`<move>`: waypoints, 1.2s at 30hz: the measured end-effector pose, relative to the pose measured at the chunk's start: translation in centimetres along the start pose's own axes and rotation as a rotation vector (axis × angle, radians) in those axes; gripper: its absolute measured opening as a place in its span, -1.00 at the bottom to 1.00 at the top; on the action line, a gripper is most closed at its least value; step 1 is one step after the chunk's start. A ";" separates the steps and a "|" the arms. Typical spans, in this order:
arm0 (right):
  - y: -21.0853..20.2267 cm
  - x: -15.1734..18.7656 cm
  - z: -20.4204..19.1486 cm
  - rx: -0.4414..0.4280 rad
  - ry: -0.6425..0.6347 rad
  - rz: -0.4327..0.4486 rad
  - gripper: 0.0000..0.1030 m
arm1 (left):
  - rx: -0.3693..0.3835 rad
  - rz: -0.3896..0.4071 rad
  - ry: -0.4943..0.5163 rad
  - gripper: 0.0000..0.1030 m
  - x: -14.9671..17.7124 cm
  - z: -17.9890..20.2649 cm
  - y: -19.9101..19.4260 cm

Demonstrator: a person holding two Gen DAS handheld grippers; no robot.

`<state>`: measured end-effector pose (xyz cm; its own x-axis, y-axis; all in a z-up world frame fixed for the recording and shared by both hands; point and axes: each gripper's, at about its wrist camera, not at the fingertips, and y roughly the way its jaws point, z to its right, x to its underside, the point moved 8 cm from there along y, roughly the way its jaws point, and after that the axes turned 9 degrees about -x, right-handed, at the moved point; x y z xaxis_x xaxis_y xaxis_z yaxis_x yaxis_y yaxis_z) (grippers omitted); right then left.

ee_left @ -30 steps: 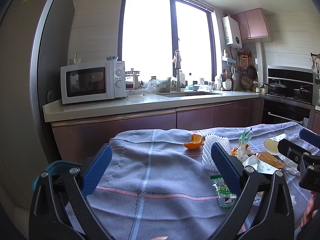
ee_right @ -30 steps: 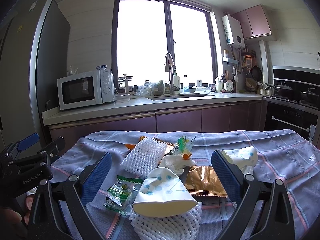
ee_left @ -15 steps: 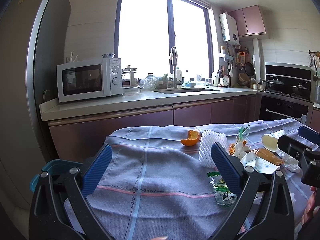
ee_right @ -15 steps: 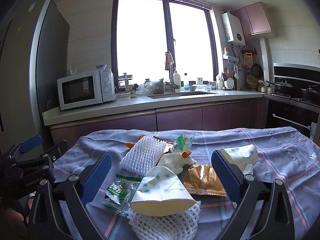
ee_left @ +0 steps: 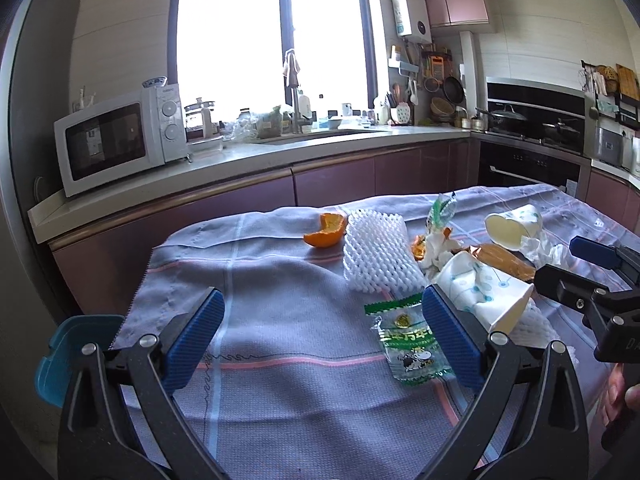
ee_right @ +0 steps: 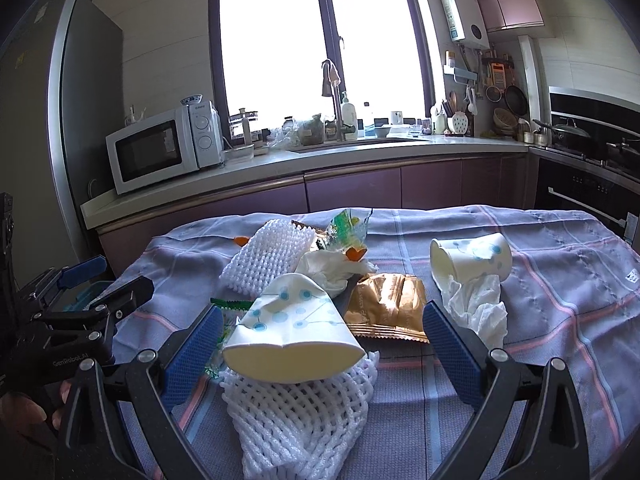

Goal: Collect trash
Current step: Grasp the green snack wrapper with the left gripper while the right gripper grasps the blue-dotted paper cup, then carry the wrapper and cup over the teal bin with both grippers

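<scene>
Left wrist view, left to right. A blue bin (ee_left: 76,356) sits at the table's left edge, partly hidden behind the left gripper (ee_left: 322,330), whose jaws stand wide apart over the checked cloth (ee_left: 260,280) with nothing between them. Beyond lie an orange peel (ee_left: 326,230), a white foam net (ee_left: 378,258) just beside it, and a green wrapper (ee_left: 408,338) in front of the net, close to the gripper's right-hand finger. A crushed paper cup (ee_left: 486,294) lies on its side past that finger; behind it are a gold packet (ee_left: 506,260) and a second cup (ee_left: 514,226), also on its side. The other tool enters at the right edge.

Right wrist view, left to right. The left tool and a hand (ee_right: 24,408) appear at the left edge. The right gripper (ee_right: 322,346) is likewise wide open and holds nothing; between its fingers the crushed cup (ee_right: 294,334) rests on a second foam net (ee_right: 304,416). The gold packet (ee_right: 386,306) lies just behind, touching the cup. To the right, the second cup (ee_right: 472,258) lies beside a crumpled tissue (ee_right: 478,308).
</scene>
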<state>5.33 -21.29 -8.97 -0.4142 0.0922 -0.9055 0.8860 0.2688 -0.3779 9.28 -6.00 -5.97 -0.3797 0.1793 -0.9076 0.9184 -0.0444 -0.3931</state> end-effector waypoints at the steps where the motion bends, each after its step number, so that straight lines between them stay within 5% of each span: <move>1: 0.1 0.2 0.2 0.000 0.000 -0.008 0.87 | 0.018 -0.014 0.009 0.89 0.2 0.4 0.3; 12: 2.5 3.1 1.0 -0.008 -0.025 -0.163 0.51 | 0.142 -0.157 0.088 0.69 2.9 3.3 1.9; 18: 3.7 2.6 0.6 -0.036 -0.044 -0.173 0.35 | 0.252 -0.256 0.064 0.26 4.1 4.3 2.8; 24: 3.9 2.2 0.3 -0.086 -0.031 -0.174 -0.18 | 0.356 -0.320 0.012 -0.33 4.7 5.0 3.5; 29: 3.9 2.2 0.5 -0.103 -0.009 -0.177 -0.71 | 0.361 -0.320 0.000 -0.76 4.5 5.1 3.8; 36: 3.1 0.9 0.1 -0.125 -0.009 -0.134 -0.95 | 0.374 -0.311 -0.041 -0.92 4.0 4.1 3.4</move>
<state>7.77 -20.47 -10.96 -0.5245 0.0394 -0.8505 0.7900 0.3949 -0.4689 10.39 -9.47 -11.58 -0.6410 0.2019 -0.7405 0.6608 -0.3457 -0.6662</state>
